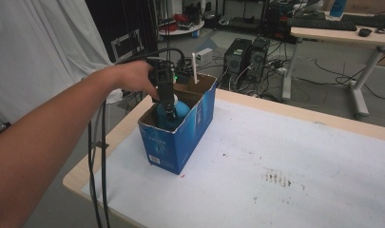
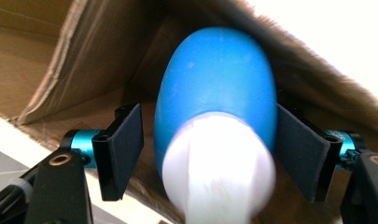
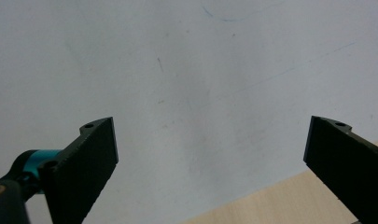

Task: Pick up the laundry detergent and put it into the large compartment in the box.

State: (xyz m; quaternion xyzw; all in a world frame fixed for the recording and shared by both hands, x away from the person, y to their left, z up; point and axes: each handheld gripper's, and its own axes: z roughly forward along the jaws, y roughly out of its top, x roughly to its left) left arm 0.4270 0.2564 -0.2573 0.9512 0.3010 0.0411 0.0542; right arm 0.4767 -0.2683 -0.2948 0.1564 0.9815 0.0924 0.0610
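My left forearm (image 1: 52, 137) comes in from the bottom left of the high view, cables (image 1: 97, 156) hanging under it. The left hand (image 1: 133, 78) holds the left gripper (image 1: 167, 107) pointed down into an open blue box (image 1: 180, 137). The box sits near the table's left end, on the white sheet (image 1: 275, 156) covering the table (image 1: 109, 140).

Left gripper view: I see a blue bulb (image 2: 217, 79) with a white, blurred neck (image 2: 219, 172) between the jaws. Left pad (image 2: 126, 149) stands clear of it with a gap; right pad (image 2: 298, 149) sits at the bulb's edge. I cannot tell whether that side touches. The jaws are apart, not clamped on it. Brown box walls surround the bulb.

From the high view, the bulb (image 1: 178, 110) is inside the box, toward its near half. A white stick (image 1: 195, 69) stands upright at the box's far end.

Right gripper (image 3: 210, 144): its jaws are spread wide with nothing between them, over the white sheet, with a strip of bare wood table edge (image 3: 280, 200) at lower right.

Dark specks (image 1: 275, 178) mark the sheet right of the box. Beyond the table: computer towers (image 1: 245, 54) on the floor, and a desk (image 1: 342, 33) at far right.
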